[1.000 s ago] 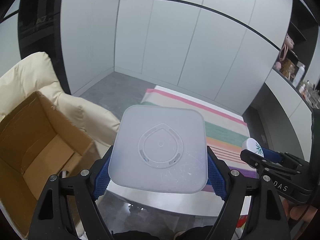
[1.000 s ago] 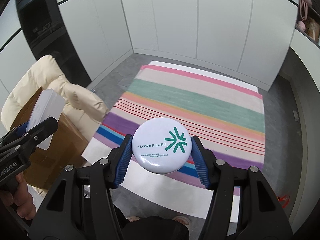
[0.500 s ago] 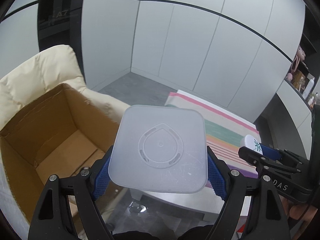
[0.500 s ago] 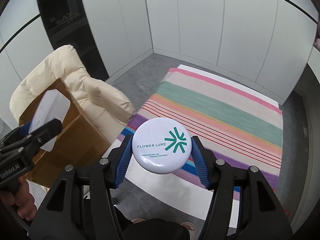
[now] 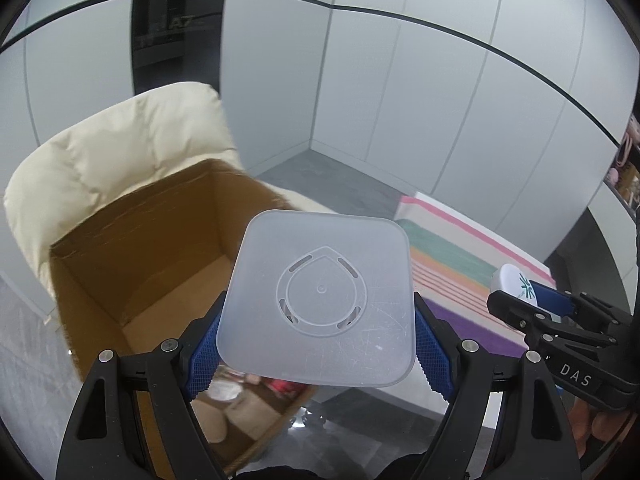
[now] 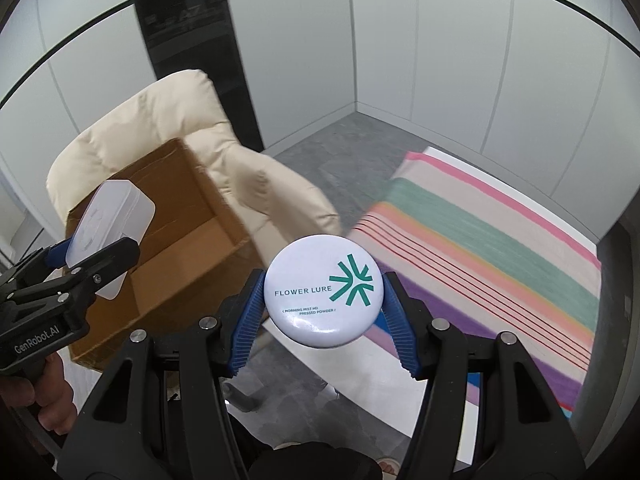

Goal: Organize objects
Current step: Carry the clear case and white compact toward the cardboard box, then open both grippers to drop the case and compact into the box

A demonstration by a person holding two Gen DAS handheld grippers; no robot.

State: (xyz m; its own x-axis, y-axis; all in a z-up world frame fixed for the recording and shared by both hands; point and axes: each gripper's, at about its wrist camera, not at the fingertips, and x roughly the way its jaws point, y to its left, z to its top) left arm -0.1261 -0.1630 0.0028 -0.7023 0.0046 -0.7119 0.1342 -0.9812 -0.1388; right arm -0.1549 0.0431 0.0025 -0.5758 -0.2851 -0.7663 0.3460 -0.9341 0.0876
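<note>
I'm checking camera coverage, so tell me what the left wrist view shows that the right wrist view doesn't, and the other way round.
Only the left wrist view: things lying in the box's near end, too blurred to name, and a shelf of items at the right edge.

Only the right wrist view: the compact's printed face, reading FLOWER LURE, and the whole width of the rug.

Both: the cardboard box on the cream chair, the frosted square container gripped by the left hand-held gripper, the compact in the right hand-held gripper, the white wall panels.
</note>
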